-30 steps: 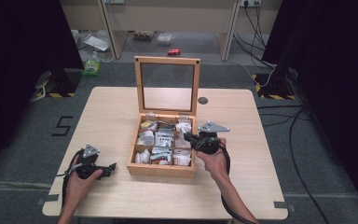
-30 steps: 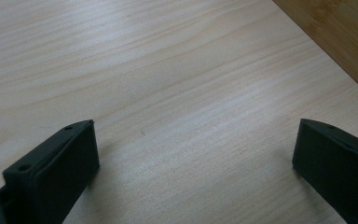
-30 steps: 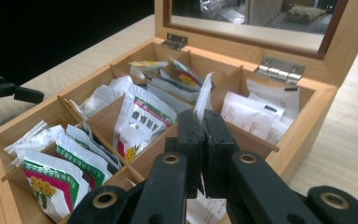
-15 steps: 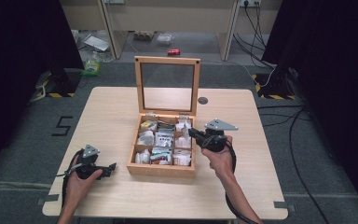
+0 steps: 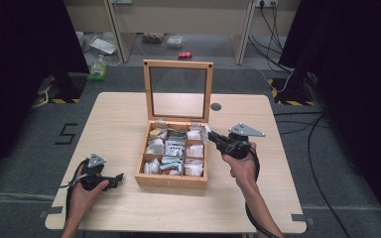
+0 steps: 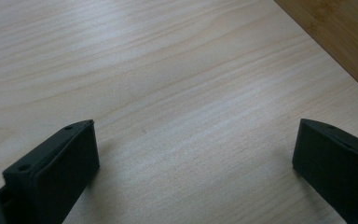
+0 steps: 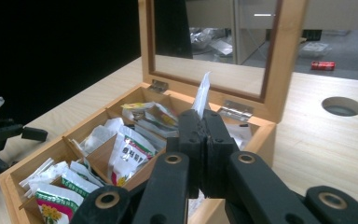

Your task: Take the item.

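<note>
Since the right claw (image 7: pixel 204 122) is clamped on a white packet (image 7: pixel 202 95) above the wooden box (image 5: pixel 171 179), grip its edge gently (thin, light, crumples easily); left claw (image 6: pixel 191 154) rests apart on the tabletop (image 5: pixel 119 119).

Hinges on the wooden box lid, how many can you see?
2: the left hinge and the right hinge, both along the box's back edge under the open lid.

In the right gripper view, the white packet (image 7: pixel 202 97) is mostly hidden between the closed jaws; its print is unreadable. At 7 o'clock, the wooden box (image 7: pixel 266 135) is cut off by the edge.
</note>
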Motion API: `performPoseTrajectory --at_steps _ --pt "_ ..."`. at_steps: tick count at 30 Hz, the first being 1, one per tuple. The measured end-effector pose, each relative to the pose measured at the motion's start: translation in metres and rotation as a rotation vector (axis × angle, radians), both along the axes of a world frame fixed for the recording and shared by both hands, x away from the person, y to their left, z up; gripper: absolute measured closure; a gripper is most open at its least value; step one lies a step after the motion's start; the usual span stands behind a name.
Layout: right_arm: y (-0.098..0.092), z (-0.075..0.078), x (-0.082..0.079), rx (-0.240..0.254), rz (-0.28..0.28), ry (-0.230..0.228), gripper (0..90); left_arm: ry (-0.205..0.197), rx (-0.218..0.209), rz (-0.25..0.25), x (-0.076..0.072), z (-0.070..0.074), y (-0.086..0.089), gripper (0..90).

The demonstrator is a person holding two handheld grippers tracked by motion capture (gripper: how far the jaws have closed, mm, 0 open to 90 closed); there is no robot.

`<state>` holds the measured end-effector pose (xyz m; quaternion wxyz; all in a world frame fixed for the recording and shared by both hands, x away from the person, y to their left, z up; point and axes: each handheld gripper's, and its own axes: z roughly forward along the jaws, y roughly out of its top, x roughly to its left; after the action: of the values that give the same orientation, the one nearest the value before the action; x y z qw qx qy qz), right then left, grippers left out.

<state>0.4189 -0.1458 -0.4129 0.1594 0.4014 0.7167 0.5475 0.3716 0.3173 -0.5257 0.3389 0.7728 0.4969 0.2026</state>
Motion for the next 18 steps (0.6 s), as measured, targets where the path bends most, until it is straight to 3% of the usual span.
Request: performPoseTrajectory --at_steps 9,18 --pt "-0.019 0.001 0.001 0.006 -0.050 -0.002 88.8 0.000 0.001 0.000 0.000 0.000 0.000 0.0" --pt "-0.041 -0.008 0.002 -0.016 -0.100 0.020 88.8 0.000 0.000 0.000 0.000 0.000 0.000 0.0"
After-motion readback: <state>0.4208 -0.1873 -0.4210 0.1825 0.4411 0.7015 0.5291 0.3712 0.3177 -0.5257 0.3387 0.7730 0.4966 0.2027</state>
